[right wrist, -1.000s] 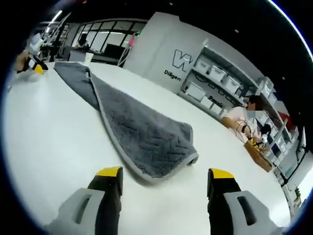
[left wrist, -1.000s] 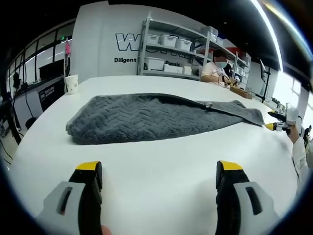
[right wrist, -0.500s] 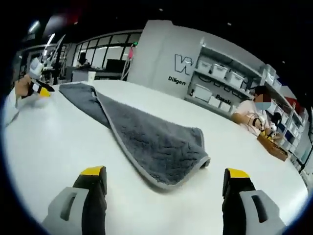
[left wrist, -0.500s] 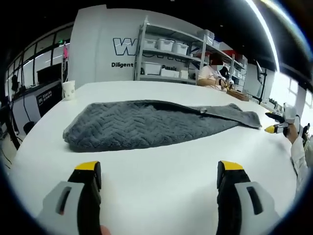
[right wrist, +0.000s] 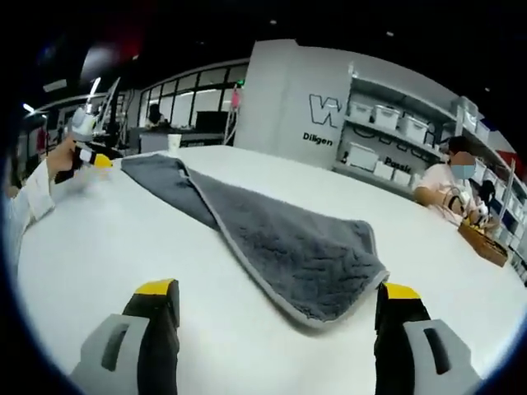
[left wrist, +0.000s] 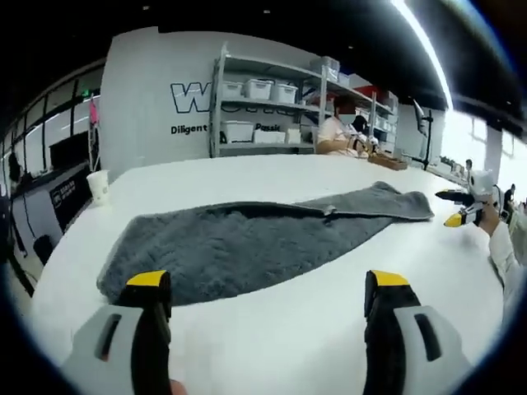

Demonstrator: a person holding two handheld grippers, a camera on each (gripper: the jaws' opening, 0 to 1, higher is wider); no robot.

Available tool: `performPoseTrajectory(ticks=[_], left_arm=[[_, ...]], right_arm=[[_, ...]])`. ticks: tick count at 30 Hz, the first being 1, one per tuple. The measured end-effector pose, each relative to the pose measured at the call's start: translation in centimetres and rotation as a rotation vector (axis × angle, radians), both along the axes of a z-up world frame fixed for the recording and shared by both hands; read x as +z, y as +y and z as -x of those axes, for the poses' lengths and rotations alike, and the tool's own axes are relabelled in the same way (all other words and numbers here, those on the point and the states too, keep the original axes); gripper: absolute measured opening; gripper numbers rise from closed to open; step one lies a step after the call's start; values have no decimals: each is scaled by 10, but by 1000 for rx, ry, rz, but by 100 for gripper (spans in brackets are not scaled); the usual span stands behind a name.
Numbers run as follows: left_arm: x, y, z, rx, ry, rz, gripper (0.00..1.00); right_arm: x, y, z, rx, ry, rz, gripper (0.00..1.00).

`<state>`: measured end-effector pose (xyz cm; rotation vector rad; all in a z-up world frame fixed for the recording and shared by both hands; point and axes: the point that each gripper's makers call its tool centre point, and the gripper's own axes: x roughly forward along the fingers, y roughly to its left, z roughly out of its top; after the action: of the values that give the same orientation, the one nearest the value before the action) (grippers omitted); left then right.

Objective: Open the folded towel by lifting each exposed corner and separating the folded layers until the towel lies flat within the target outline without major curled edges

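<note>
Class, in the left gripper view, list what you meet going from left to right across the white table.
paper cup → grey towel → the other gripper's yellow tip, held in a person's hand

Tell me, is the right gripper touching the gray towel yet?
Apart. In the right gripper view, the right gripper stands open, and bare white table shows between its yellow-tipped jaws and the towel edge ahead.

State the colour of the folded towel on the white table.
Dark grey, with a paler grey hem; the towel shows best in the right gripper view.
</note>
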<state>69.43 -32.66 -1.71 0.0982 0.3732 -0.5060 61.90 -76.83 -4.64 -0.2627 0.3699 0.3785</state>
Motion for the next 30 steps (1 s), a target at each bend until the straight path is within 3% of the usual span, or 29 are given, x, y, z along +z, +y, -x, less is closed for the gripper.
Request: performPoseTrajectory(ticks=[5, 11, 17, 20, 23, 26, 28, 30], left_arm=[[16, -14, -26, -87, -40, -66, 94], [5, -24, -56, -173, -31, -224, 93], [2, -40, -86, -288, -13, -222, 87], [-4, -43, -101, -302, 12, -234, 83], [-14, -42, -116, -304, 30, -300, 82], [-21, -46, -126, -330, 58, -313, 80], [-26, -48, -132, -337, 92, -290, 70], [-28, -46, -143, -315, 89, -295, 63]], right_arm=[[3, 3, 0, 15, -10, 1, 99], [3, 0, -1, -1, -13, -14, 99], [7, 2, -1, 19, -20, -33, 99], [5, 4, 1, 32, -23, 14, 99], [5, 6, 0, 40, -21, 8, 99], [4, 6, 0, 46, -18, 7, 99], [4, 6, 0, 42, -18, 6, 99], [2, 6, -1, 45, -11, 1, 99]])
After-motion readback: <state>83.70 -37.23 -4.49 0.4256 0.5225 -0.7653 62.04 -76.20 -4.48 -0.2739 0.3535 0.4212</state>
